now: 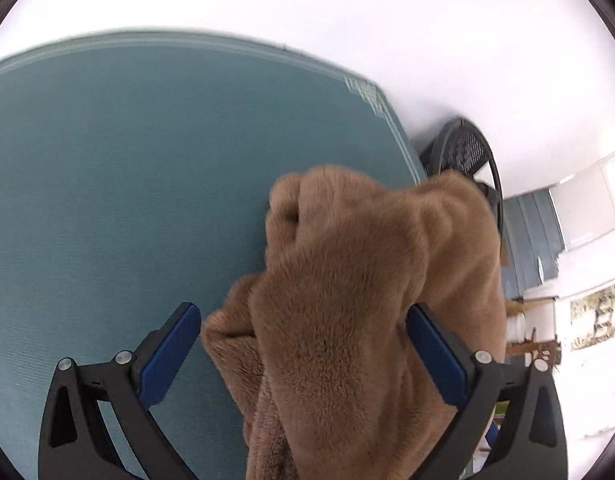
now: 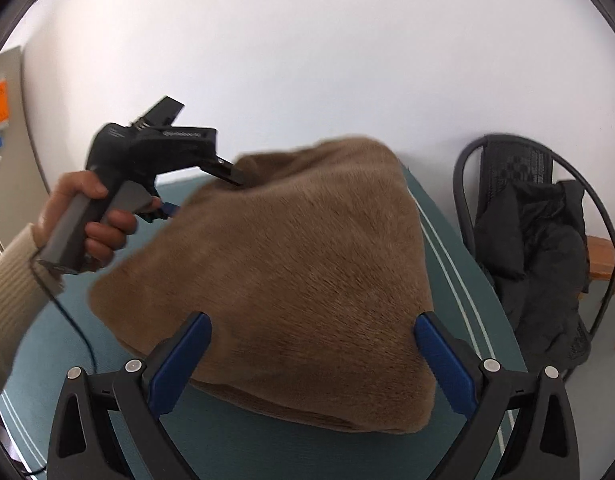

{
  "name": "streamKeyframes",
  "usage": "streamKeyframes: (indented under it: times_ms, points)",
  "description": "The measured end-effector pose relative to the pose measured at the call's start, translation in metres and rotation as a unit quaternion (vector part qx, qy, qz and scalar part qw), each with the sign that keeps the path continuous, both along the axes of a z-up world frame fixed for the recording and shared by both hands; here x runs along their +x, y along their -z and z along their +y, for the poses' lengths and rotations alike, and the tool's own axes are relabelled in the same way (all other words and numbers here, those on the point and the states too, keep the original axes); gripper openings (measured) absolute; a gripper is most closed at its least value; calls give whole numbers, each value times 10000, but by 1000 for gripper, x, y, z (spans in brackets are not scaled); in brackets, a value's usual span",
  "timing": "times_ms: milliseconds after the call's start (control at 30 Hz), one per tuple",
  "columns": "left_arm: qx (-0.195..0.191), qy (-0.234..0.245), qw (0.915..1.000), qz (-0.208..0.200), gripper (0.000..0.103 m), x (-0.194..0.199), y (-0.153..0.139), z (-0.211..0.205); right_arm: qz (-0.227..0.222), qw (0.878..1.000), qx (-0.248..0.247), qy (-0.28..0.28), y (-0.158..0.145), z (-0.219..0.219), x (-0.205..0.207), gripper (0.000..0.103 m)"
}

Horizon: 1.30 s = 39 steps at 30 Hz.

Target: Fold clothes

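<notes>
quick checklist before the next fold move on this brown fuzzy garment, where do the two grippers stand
1. Left gripper open: ok, its blue pads stand wide apart with the brown garment bunched between them.
2. Left gripper has a firm hold on the fabric: not ok, the pads do not press it.
3. Right gripper open: ok, wide apart around the near edge of the garment.
4. Garment lying flat: not ok, it is humped and bunched over the teal table cover.
5. Garment fully on the table: cannot tell, its far side hides the table edge near the chair.
6. Hand gripping the left handle: ok.
</notes>
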<state>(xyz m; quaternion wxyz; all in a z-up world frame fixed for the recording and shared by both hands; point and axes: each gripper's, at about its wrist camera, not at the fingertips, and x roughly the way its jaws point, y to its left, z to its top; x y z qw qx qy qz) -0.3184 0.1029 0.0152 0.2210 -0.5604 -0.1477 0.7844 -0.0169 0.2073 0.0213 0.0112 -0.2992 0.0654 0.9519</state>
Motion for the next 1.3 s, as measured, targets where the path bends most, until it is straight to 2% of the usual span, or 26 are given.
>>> streamKeyframes:
  times_ms: [33,133,200,233,267,367,433,633,800,967,1067,1300]
  points:
    - [19,-50,10000,24,103,-3,0,-3,63,10000,14,-39,-2,-3,2,103]
    - [-367,-143,9992,-75,103,-7,9,-7,35,9998,118,-135,0,-12,0,103]
    - [-609,603,9962,-154,103,-9,23,-8,-42,9997,214,-118,4,-17,-1,103]
    - [-670,601,9957,-226,103,-10,32,-10,-91,9995,266,-115,5,-19,-2,103]
    - [-673,600,9956,-275,103,-10,38,-13,-136,9994,296,-123,5,-21,-2,103]
    - [-785,618,9950,-24,103,-7,44,-13,-351,9985,394,-169,10,-24,-7,103]
    - [-812,607,9948,-6,103,-7,45,-13,-478,9972,548,-173,13,-28,-10,103]
    - [-686,469,9965,24,103,5,39,-24,-516,9966,628,-144,14,-27,-10,103]
    - [-945,635,9900,836,103,66,2,-34,-457,9973,569,-93,13,-21,-10,103]
    - [-1230,629,9765,1653,103,134,-28,-45,-372,9980,505,44,5,-21,2,103]
    - [-1223,565,9737,1836,103,168,-32,-51,-321,9980,463,270,-1,-14,13,103]
    - [-1509,740,9646,2033,103,214,-32,-32,-150,9963,253,810,-18,9,38,103]
